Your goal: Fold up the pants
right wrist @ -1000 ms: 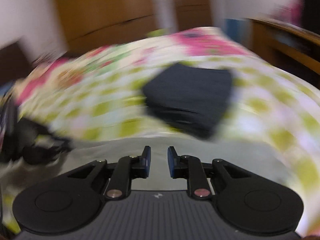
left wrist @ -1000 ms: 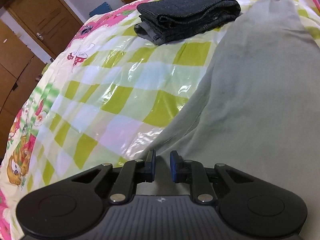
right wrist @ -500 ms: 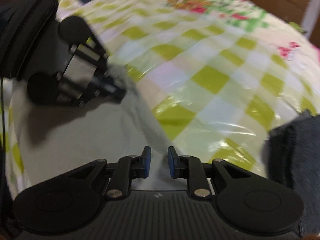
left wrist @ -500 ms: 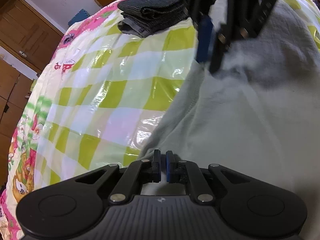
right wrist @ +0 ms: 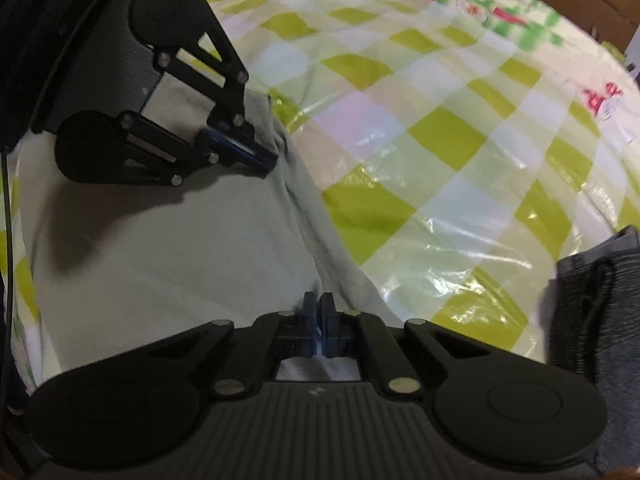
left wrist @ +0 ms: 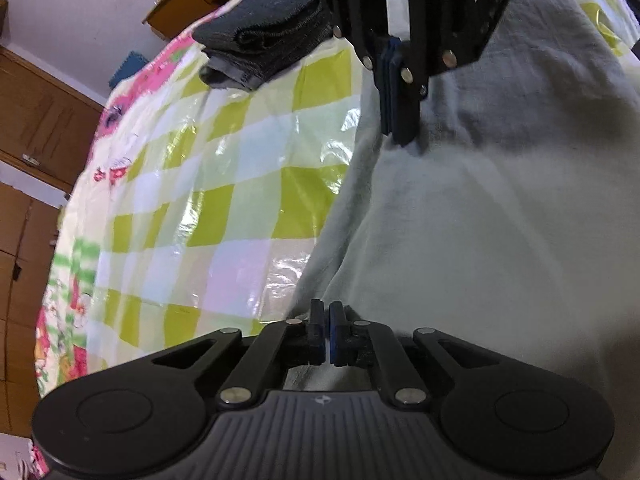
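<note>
Two tools meet over one edge of the pale grey pants [left wrist: 480,220], which lie spread on a bed. The left tool [left wrist: 328,336] has its jaws drawn together on the near hem of the cloth, a thin fold of fabric pinched between the blue pads; the jaws have just been closing. The right tool [right wrist: 319,326] is likewise clamped on the same long edge farther along, its jaws having just closed with the fabric running up between them. Each tool shows in the other's camera: the right tool [left wrist: 394,120] comes down from above onto the cloth, and the left tool [right wrist: 244,152] grips the corner beside the bare cover.

Covering the bed is a glossy sheet [left wrist: 208,208] checked in lime green, white and pale pink, with a glare and wrinkles like plastic film; its border [right wrist: 500,8] carries pink, red and green cartoon prints. A second, dark grey garment, folded into a stack [left wrist: 264,40], sits on the sheet beyond the pants, well apart from the left tool and near the right one.

Beyond the bed stand brown wooden wardrobe doors [left wrist: 36,128], a white wall [left wrist: 80,12], and a wooden piece of furniture [left wrist: 188,8] behind the dark stack.
</note>
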Motion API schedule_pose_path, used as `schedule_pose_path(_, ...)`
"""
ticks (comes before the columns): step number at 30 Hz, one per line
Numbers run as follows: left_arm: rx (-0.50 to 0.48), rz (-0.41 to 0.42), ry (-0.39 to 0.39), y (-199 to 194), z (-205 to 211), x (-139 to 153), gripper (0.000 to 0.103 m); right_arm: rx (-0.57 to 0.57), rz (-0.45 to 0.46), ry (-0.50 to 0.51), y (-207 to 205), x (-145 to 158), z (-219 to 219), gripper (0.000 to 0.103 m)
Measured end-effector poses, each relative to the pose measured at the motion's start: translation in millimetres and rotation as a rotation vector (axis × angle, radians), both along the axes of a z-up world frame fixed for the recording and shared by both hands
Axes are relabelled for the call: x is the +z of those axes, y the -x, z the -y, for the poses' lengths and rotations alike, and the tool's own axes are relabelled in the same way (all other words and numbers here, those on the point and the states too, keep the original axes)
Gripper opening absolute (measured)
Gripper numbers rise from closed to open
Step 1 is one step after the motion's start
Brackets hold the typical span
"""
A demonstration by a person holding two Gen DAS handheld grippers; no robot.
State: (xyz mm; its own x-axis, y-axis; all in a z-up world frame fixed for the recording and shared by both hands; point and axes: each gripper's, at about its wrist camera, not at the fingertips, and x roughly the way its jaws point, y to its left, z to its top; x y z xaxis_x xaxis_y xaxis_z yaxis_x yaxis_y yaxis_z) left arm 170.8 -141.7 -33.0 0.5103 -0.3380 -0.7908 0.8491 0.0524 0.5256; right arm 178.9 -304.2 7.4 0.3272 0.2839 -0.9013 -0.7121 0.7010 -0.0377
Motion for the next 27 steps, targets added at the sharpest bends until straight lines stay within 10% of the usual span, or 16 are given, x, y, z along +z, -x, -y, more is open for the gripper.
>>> schedule_pose_path(11,0.210,0.069,0.106,-17.8,-6.4,10.1,0.023,-0.189,0.117,-0.022,-5.7,5.8,11.9,0.012)
schedule_pose_path(21,0.238,0.021,0.292,56.6,4.7,23.9,0.023,-1.082,0.163,-0.358,165.9,19.5,163.2,0.027)
schedule_pose_path(27,0.282,-0.077,0.255,77.4,40.4,4.9,0.023,-1.458,0.206,-0.639,235.4,-12.0,234.1,0.029)
